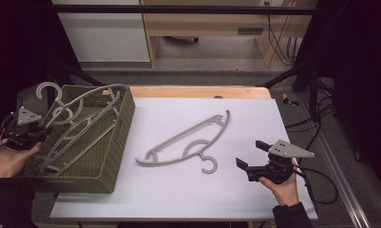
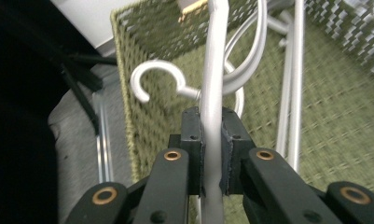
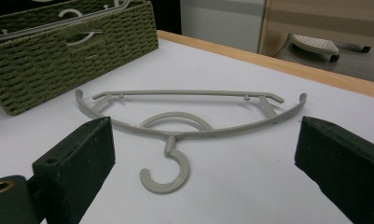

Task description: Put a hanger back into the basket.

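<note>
a white table (image 1: 188,190) is carrying a green woven basket (image 1: 117,156) at its left side, and the basket is holding several grey plastic hangers, their hooks leaning over its far left rim. the left gripper (image 1: 29,130) is sitting at the basket's left edge with its jaws clamping the thin bar of one held hanger (image 2: 215,74), which is running up between the pads (image 2: 227,154) over the basket's floor. a loose hanger (image 1: 188,140) is lying flat on the table's middle, hook toward the person. the right gripper (image 1: 250,159) is resting just right of that hook, jaws standing wide apart, touching nothing.
</note>
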The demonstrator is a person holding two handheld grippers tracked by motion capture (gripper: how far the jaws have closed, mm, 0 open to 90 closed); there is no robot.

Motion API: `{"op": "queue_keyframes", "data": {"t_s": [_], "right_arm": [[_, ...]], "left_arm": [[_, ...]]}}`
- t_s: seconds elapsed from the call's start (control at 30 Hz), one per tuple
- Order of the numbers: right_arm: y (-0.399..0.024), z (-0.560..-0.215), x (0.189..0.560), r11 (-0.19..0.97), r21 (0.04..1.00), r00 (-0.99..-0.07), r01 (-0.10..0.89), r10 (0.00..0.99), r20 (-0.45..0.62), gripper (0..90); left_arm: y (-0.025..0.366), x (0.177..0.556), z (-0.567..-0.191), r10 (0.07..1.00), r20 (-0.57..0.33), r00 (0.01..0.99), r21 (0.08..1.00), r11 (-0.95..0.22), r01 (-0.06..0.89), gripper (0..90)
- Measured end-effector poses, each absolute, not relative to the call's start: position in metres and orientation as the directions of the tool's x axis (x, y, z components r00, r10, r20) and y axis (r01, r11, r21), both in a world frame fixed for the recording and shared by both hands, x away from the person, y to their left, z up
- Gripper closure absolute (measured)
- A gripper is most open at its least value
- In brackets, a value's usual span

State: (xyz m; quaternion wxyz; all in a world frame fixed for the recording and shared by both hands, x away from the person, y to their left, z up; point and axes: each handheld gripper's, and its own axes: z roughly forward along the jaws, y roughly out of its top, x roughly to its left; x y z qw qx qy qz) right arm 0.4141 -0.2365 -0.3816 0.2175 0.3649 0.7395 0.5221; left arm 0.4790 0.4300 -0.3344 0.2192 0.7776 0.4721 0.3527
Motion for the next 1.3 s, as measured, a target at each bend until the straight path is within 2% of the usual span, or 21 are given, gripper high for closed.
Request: {"op": "queue_keyframes", "data": {"t_s": [0.4,0.57,0.7,0.87,1.07,1.3], "right_arm": [[-0.235,-0.383,0.414,0.2,0.927,-0.645,0.317,0.762,0.057,5.1],[-0.235,-0.382,0.414,0.197,0.927,-0.643,0.319,0.764,0.059,5.1],[-0.235,-0.383,0.414,0.204,0.926,-0.647,0.318,0.76,0.055,5.0],[-0.236,-0.382,0.414,0.203,0.926,-0.649,0.318,0.759,0.056,5.0],[-0.236,-0.383,0.414,0.202,0.926,-0.646,0.317,0.761,0.055,4.8],[-0.238,-0.383,0.415,0.197,0.927,-0.642,0.319,0.764,0.058,4.5]], "left_arm": [[0.42,0.491,-0.36,0.876,0.345,0.337,0.6,-0.482,0.639,81.7],[0.417,0.497,-0.374,0.889,0.301,0.344,0.578,-0.457,0.676,81.4],[0.415,0.503,-0.383,0.892,0.285,0.352,0.514,-0.452,0.729,80.6],[0.416,0.503,-0.382,0.903,0.271,0.335,0.511,-0.43,0.745,79.6],[0.419,0.497,-0.374,0.919,0.249,0.304,0.549,-0.393,0.738,73.9],[0.411,0.478,-0.36,0.927,0.179,0.33,0.657,-0.362,0.661,59.6]]}}
